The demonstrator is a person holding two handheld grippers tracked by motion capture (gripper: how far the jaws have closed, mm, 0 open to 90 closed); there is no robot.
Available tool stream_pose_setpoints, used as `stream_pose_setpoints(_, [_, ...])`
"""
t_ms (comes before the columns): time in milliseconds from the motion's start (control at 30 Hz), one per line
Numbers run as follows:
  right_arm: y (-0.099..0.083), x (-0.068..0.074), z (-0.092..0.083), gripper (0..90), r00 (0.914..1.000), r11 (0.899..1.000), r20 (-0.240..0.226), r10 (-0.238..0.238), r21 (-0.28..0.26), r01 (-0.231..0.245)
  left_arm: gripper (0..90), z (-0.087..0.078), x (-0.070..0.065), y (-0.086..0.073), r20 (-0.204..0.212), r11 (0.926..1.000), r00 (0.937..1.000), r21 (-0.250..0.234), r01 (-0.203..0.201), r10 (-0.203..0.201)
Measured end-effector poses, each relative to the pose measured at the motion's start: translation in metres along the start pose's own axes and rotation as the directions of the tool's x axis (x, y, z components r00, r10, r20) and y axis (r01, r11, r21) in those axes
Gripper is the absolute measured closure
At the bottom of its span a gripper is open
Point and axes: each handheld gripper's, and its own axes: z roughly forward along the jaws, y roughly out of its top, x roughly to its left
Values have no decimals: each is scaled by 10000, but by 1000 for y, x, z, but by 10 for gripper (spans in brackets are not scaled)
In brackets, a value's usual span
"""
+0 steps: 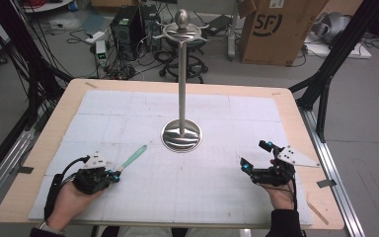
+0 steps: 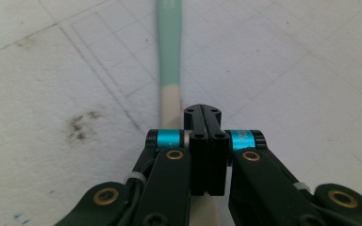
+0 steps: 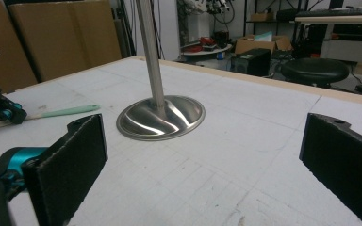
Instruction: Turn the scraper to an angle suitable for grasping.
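Slim spatula, mint-green blade, cream handle; lies on white mat, left of centre.

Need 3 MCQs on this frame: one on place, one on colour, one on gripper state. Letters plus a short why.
1. Where is the stand?
A. mat centre
B. left edge
C. on the floor

2. What colour is the far end of the stick in the left gripper?
A. red
B. mint green
C. black

3. How are the right gripper's jaws?
A. shut on the stick
B. shut, holding nothing
C. open

Key:
1 A, the base sits mid-mat in the high view.
2 B, the left gripper view shows green beyond a pale handle.
3 C, the right gripper view shows both pads wide apart.
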Motion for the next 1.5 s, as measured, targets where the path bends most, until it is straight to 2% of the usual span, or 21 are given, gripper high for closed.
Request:
stream_pose_setpoints(100, [0, 0, 1, 2, 10000, 10000, 5, -27, 37, 27, 899, -1, 11, -2, 138, 9997, 9996, -125, -226, 228])
stream_pose_setpoints(367, [-1, 1, 2, 2, 10000, 9999, 19, -35, 112, 35, 899, 3, 30, 1, -349, 9990, 9989, -320, -326, 315])
stream_pose_setpoints(533, [-1, 1, 3, 2, 10000, 9999, -11, -35, 151, 36, 899, 4, 33, 1, -432, 9984, 9984, -427, -371, 352])
stream_pose_setpoints(633, [-1, 1, 3, 2, 10000, 9999, -19, -69, 120, 69, 897, 1, 32, 1, -194, 9968, 9992, -709, -373, 360])
stream_pose_setpoints(733, [-1, 0, 2, 2, 10000, 10000, -8, -41, 75, 41, 894, -9, 31, 4, 56, 9867, 9988, -1553, -471, 485])
stream_pose_setpoints(833, [-1, 0, 2, 2, 10000, 10000, -12, -22, 77, 22, 810, -20, 32, 6, 600, 9726, 9974, -2312, -239, 387])
stream_pose_setpoints(967, [-1, 0, 2, 2, 10000, 10000, -32, -23, 83, 23, 712, -27, 33, 7, 815, 9598, 9955, -2798, -237, 483])
stream_pose_setpoints(1133, [-1, 0, 1, 2, 10000, 10000, -4, 2, 5, -2, 557, -34, 30, 12, 1008, 9363, 9872, -3414, -826, 1238])
stream_pose_setpoints(1200, [0, -1, 0, 2, 10000, 10000, 12, 21, -9, -21, 492, -37, 30, 14, 1016, 9289, 9833, -3549, -1059, 1509])
stream_pose_setpoints(1300, [0, -2, 0, 2, 10000, 10000, 47, 77, -58, -76, 416, -39, 32, 18, 1116, 9306, 9769, -3403, -1345, 1820])
stream_pose_setpoints(1333, [0, -2, 0, 2, 10000, 9999, 38, 79, -64, -79, 393, -40, 33, 20, 1119, 9284, 9729, -3381, -1544, 2025])
stream_pose_setpoints(1400, [0, -2, 0, 2, 9999, 9999, 54, 112, -68, -112, 274, -39, 33, 24, 1091, 9312, 9703, -3218, -1711, 2160])
stream_pose_setpoints(1433, [0, -3, 0, 2, 9999, 9999, 65, 86, -100, -85, 246, -39, 34, 25, 827, 9273, 9688, -3187, -1963, 2335])
stream_pose_setpoints(1467, [0, -3, 0, 2, 9999, 9999, 55, 127, -102, -126, 231, -38, 34, 27, 636, 9181, 9655, -3309, -2181, 2523])
stream_pose_setpoints(1500, [0, -3, 0, 2, 9999, 9998, 58, 155, -101, -154, 204, -38, 34, 29, 699, 9213, 9648, -3214, -2189, 2536])
